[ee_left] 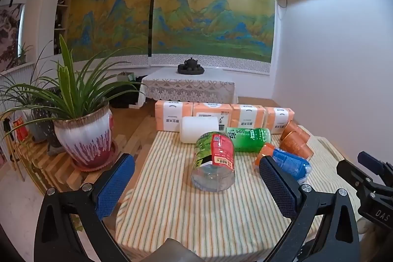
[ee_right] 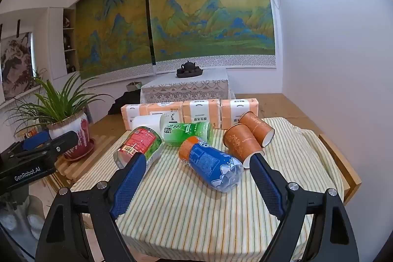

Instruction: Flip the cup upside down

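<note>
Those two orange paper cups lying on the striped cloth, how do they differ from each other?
The nearer orange paper cup lies closest to the right gripper, its rim partly hidden behind a blue finger pad; the farther orange paper cup lies behind it, its white rim in full view. The nearer one looks larger, probably just from closeness. Both lie tipped on their sides, side by side, mouths toward the camera, with pale patterning.
</note>
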A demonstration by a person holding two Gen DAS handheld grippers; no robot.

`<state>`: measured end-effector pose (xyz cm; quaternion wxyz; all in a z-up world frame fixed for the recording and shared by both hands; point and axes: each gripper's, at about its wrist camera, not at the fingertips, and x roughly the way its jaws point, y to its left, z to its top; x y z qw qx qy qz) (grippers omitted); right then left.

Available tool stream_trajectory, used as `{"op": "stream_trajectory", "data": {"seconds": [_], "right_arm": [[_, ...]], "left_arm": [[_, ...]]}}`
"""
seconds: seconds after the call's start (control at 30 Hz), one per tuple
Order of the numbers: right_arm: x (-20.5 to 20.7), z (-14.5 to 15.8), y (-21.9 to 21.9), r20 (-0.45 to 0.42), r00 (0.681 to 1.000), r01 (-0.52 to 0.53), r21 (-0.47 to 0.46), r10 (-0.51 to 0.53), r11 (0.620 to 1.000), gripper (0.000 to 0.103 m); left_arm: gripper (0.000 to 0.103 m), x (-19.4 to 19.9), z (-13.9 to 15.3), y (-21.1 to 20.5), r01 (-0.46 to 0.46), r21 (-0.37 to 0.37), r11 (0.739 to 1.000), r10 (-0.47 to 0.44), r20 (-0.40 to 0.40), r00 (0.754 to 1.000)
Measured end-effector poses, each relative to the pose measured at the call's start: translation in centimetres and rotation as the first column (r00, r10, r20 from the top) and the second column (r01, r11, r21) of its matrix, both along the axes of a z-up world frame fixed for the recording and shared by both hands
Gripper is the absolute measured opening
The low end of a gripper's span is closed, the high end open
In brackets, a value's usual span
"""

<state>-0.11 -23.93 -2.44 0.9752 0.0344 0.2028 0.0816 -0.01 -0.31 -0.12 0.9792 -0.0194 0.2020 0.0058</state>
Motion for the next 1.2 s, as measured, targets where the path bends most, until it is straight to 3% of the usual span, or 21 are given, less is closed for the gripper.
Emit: {"op": "stream_trajectory", "data": {"seconds": [1.2], "right_arm": [[0.4, -0.2, -0.1, -0.015, 1.000, 0.004, 0.008, -0.004, 1.000, 0.084]], "left_arm": [[0.103, 0.1, 0.3, 0.8, -0.019, -0.010, 1.000, 0.019, 0.017, 1.000]]}}
